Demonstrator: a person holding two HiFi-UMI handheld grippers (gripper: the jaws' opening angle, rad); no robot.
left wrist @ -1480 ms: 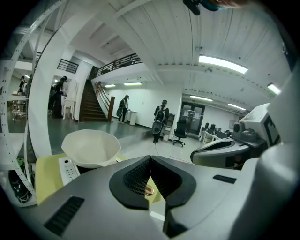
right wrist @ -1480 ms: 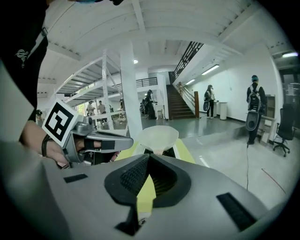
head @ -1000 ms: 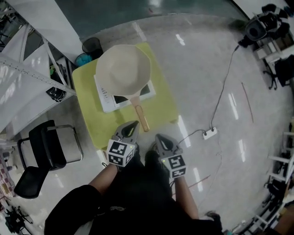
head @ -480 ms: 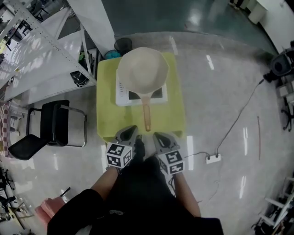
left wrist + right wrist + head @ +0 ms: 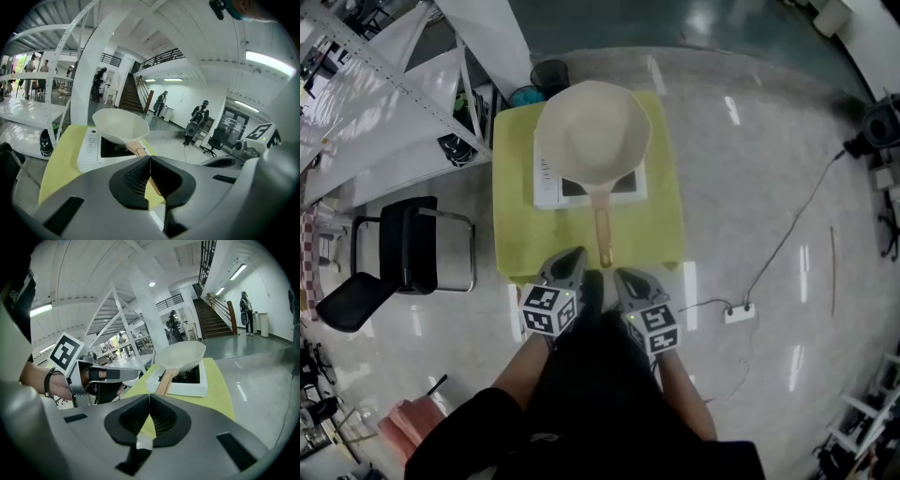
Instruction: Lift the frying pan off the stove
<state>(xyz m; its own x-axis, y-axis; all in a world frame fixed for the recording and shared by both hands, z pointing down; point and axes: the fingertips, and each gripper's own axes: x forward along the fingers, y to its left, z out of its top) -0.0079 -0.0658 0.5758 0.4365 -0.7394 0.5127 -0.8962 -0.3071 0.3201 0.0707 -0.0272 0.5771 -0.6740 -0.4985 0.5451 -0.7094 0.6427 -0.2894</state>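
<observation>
- A black chair [image 5: 403, 262] with a thin metal frame stands on the glossy floor, left of the table and apart from it.
- The square table [image 5: 517, 230], topped in matte yellow-green, carries the stove [image 5: 546, 183], a flat white slab with a dark glass cooking zone, set toward its far edge.
- The left gripper [image 5: 572, 255], grey plastic with ribbed black pads, hovers at the table's near edge, just left of the handle's tip. Its jaws are pressed together on nothing.
- The frying pan [image 5: 592, 131], cream-coloured, round and deep-sided with a smooth inside, sits on the stove and covers most of it. Its straight, wood-toned handle [image 5: 603, 230] runs toward the middle of the table's near edge.
- The right gripper [image 5: 623, 275], a twin of the left, hangs just right of the handle's tip, likewise clenched and empty.
- The job appears to be at the approach stage, with the pan not yet touched. The next move likely calls for one gripper to part its jaws, slide them around the handle and clamp firmly. The lift can then go straight up, since the broad bowl will probably pull down at the far end.
- A white power strip [image 5: 738, 312] lies on the floor, well right of the table.
</observation>
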